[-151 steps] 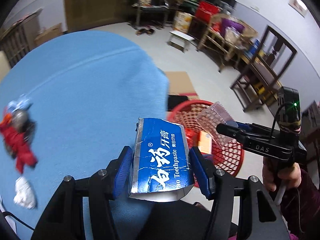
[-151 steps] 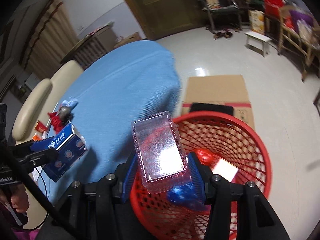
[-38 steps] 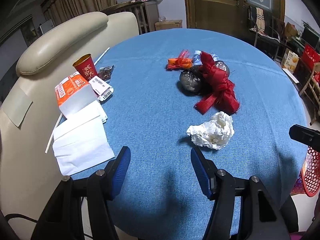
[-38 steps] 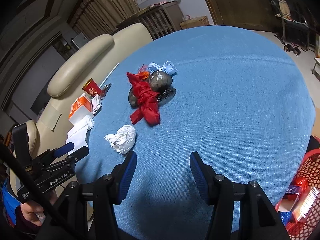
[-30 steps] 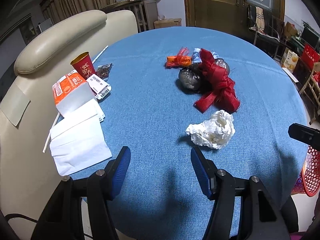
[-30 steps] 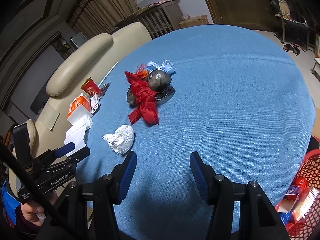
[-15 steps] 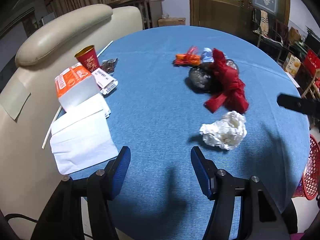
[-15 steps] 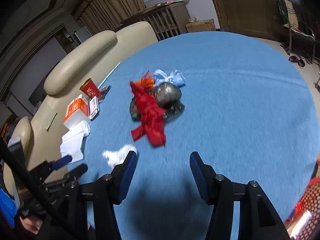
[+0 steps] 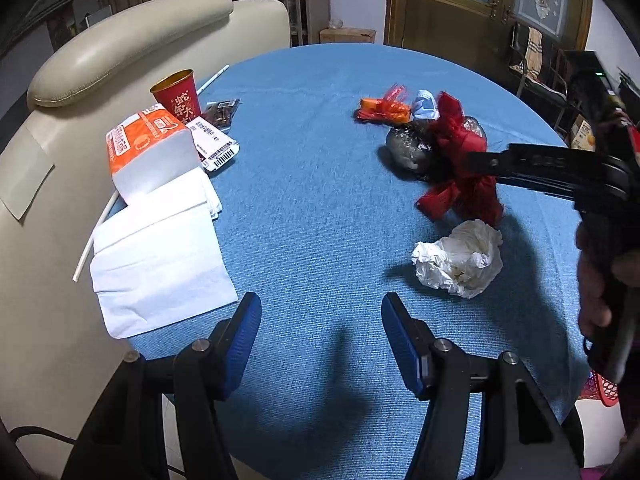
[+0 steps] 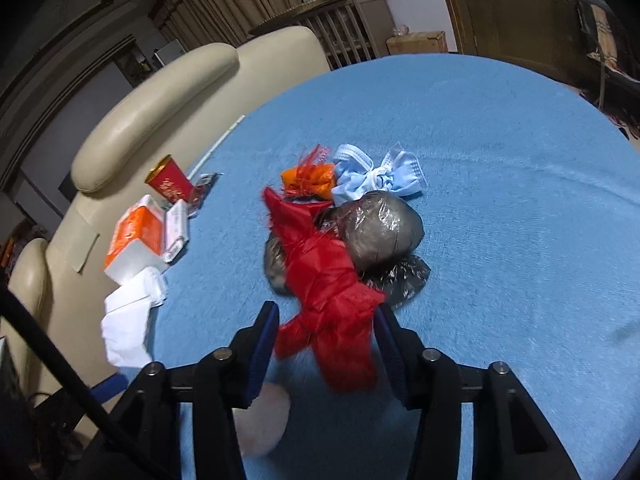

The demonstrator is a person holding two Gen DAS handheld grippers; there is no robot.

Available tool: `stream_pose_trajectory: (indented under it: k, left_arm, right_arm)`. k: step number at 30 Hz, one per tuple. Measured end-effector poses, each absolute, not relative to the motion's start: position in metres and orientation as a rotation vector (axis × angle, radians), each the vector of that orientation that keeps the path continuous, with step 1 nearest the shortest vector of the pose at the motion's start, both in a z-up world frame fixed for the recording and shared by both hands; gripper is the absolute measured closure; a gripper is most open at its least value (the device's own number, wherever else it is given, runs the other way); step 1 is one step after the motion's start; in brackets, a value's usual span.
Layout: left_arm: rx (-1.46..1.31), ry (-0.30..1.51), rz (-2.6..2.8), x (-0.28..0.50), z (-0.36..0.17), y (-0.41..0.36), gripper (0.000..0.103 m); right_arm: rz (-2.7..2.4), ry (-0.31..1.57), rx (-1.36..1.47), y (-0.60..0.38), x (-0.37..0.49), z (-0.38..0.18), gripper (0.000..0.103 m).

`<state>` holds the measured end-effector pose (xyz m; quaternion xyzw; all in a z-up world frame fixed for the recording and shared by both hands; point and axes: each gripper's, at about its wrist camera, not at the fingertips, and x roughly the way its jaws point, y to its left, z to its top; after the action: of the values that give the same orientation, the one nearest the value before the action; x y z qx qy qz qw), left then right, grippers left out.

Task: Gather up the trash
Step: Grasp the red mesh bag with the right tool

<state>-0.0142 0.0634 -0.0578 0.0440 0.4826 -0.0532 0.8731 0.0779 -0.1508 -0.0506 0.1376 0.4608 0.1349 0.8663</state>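
Observation:
On the blue round table (image 9: 320,208) lies a heap of trash: a red ribbon-like bag (image 10: 324,280), dark plastic-wrapped lumps (image 10: 380,232), a blue face mask (image 10: 376,178) and an orange wrapper (image 10: 308,178). My right gripper (image 10: 326,338) is open, its jaws standing on either side of the red bag's near end. The right gripper also shows in the left wrist view (image 9: 472,160) over the red bag (image 9: 460,140). A crumpled white tissue (image 9: 460,258) lies ahead and right of my open, empty left gripper (image 9: 320,320).
At the table's left edge are white napkins (image 9: 156,256), an orange-white tissue pack (image 9: 148,148), a red paper cup (image 9: 176,96), a barcode label (image 9: 214,148) and a straw (image 9: 96,236). A cream chair (image 9: 120,48) stands behind. A red basket (image 9: 600,390) shows low right.
My right gripper has moved forward over the table to the red bag, which now lies between its jaws. My left gripper has advanced slightly; both dropped their earlier loads into the red basket.

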Motion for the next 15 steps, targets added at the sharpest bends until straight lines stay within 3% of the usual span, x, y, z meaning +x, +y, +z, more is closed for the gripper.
stream_pose_trajectory:
  k: [3,15]
  left_arm:
    - [0.097,1.008,-0.115,-0.015,-0.057,0.061,0.04]
    - [-0.021,1.054,-0.299,-0.004,-0.051,0.044,0.04]
  right_arm:
    - [0.281,0.971,0.313,-0.151,0.081,-0.057,0.065]
    - [0.235,0.913,0.364,-0.2,0.038,-0.039,0.066]
